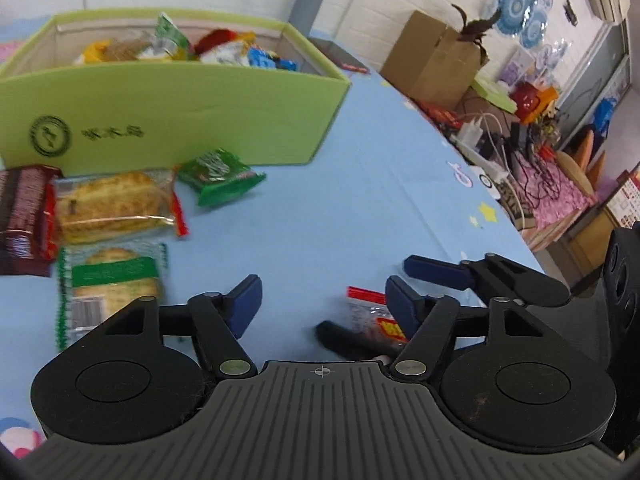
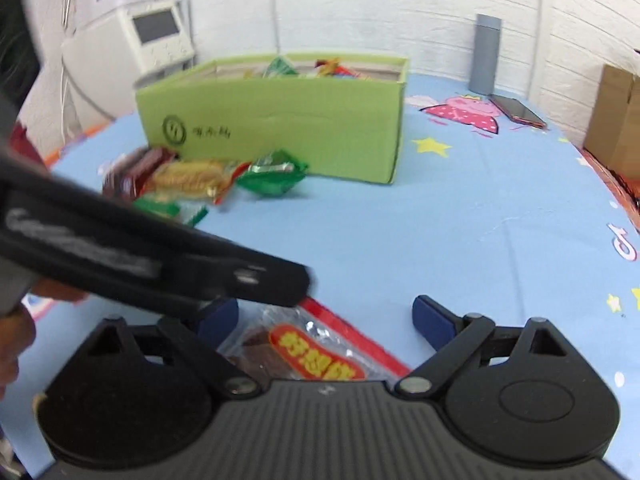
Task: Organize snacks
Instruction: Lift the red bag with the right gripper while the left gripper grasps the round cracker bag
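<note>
A light-green box (image 1: 180,108) (image 2: 280,120) holding several snack packets stands at the back of the blue tablecloth. In front of it lie a green packet (image 1: 218,174) (image 2: 274,174), a wrapped yellow cake (image 1: 112,206) (image 2: 188,180), a brown-red packet (image 1: 24,220) and a green-labelled packet (image 1: 112,280). My left gripper (image 1: 324,308) is open over bare cloth. A clear packet with a red edge and orange label (image 2: 312,352) (image 1: 368,316) lies between the jaws of my open right gripper (image 2: 326,320), whose pads stand apart from it. The left gripper's body (image 2: 160,264) crosses just above the right gripper's left finger.
A grey cylinder (image 2: 486,54) and a phone (image 2: 520,112) sit at the back right of the table. A cardboard box (image 1: 436,58) and tangled cables (image 1: 500,140) lie beyond the right edge. A white device (image 2: 156,36) stands at the back left.
</note>
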